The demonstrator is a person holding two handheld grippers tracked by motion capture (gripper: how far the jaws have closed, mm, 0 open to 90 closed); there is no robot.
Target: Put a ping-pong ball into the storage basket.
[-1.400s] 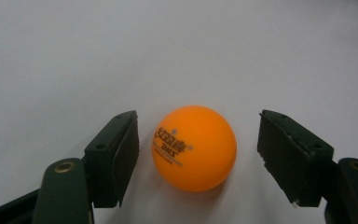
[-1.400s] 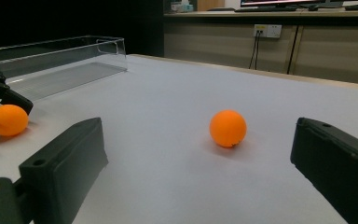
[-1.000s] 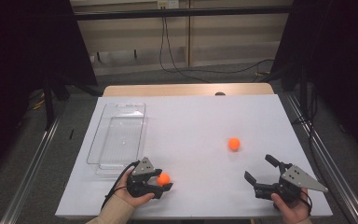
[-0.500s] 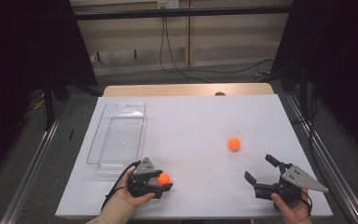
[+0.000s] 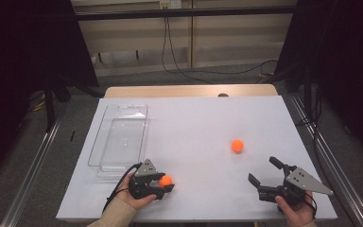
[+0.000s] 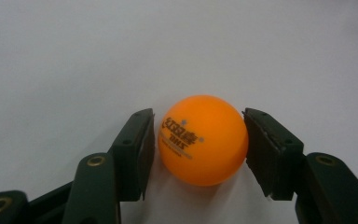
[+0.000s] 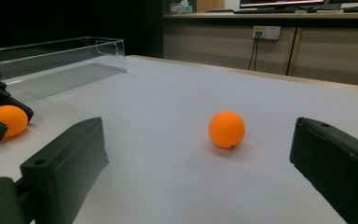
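Left tongs point(image 6: 199, 140): pinched the near ball point(image 6: 202, 140) by the table's point(image 5: 194, 118) front edge.
Right tongs point(image 5: 266, 173): spread wide, holding nothing.
Other ball point(image 5: 237, 145): sat right of the middle.
Good way: I should squeeze softly and lift straight.
Pointing: round, no long side; its writing faced me.

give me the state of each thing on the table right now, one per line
left hand-held gripper: jaws around a ball, small gap showing on one side
ball in left gripper: resting on the table between the jaws
right hand-held gripper: open, holding nothing
second ball: loose on the table, untouched
clear tray: upright, empty
table: white top
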